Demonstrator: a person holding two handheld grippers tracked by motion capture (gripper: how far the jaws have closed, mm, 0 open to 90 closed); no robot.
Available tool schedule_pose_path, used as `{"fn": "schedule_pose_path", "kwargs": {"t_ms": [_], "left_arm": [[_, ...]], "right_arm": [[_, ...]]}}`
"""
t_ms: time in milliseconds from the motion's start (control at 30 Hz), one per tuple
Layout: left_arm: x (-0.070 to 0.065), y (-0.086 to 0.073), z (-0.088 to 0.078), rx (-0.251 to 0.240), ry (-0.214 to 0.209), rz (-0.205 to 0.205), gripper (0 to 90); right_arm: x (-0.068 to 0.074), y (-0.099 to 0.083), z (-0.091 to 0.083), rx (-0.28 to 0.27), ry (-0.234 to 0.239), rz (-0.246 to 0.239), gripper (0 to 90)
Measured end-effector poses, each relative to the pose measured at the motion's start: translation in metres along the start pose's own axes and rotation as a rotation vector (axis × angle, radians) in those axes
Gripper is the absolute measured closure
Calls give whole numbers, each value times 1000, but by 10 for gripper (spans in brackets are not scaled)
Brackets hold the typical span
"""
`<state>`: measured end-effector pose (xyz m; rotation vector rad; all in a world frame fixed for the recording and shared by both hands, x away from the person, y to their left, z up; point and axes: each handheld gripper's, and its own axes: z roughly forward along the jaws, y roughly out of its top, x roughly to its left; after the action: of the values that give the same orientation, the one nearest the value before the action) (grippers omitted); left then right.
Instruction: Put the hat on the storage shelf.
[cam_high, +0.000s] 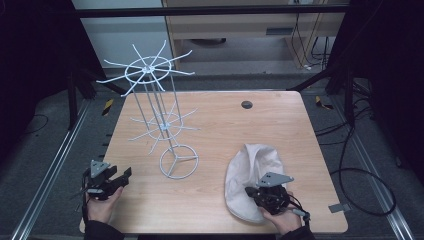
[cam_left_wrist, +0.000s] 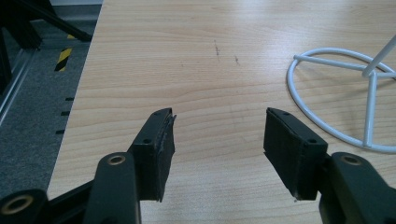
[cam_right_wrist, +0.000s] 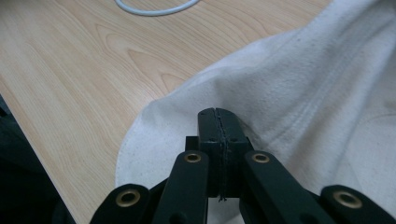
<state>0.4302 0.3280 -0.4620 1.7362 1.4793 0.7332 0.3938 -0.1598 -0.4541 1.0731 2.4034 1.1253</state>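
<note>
Hat (cam_high: 252, 172) laid flat right of rack (cam_high: 160, 117), long axis running toward person. Right gripper (cam_high: 260, 192) positioned over hat's near edge, jaws pressed together; cloth between them can't be confirmed. Left gripper (cam_high: 122, 176) held wide open, empty, left of rack base, farther from hat.

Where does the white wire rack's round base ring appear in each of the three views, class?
High view: the white wire rack's round base ring sits mid-table, left of the cream cloth hat.
Left gripper view: right edge, beyond the open jaws.
Right gripper view: a white arc at the top edge.
Shared landmark: the light wooden tabletop.
</note>
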Motion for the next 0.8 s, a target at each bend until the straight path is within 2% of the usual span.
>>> {"fn": "schedule_pose_path", "kwargs": {"t_ms": [333,433,533,633,733,800], "left_arm": [[1,0,0,2,-1,-8,427],[0,0,0,2,0,-3,427],[1,0,0,2,0,-8,426],[1,-1,0,4,0,-9,425],[0,0,0,4,-1,-6,424],[0,0,0,5,-2,-5,424]], "right_arm": [[-13,-10,-12,10,-56,26,900],[-15,-12,-18,-13,-65,40,895],[-17,-15,-27,-32,-100,49,802],[-21,-21,-31,-46,-111,61,733],[-24,-27,-30,-31,-141,56,686],[-24,-30,-28,-21,-141,66,673]]}}
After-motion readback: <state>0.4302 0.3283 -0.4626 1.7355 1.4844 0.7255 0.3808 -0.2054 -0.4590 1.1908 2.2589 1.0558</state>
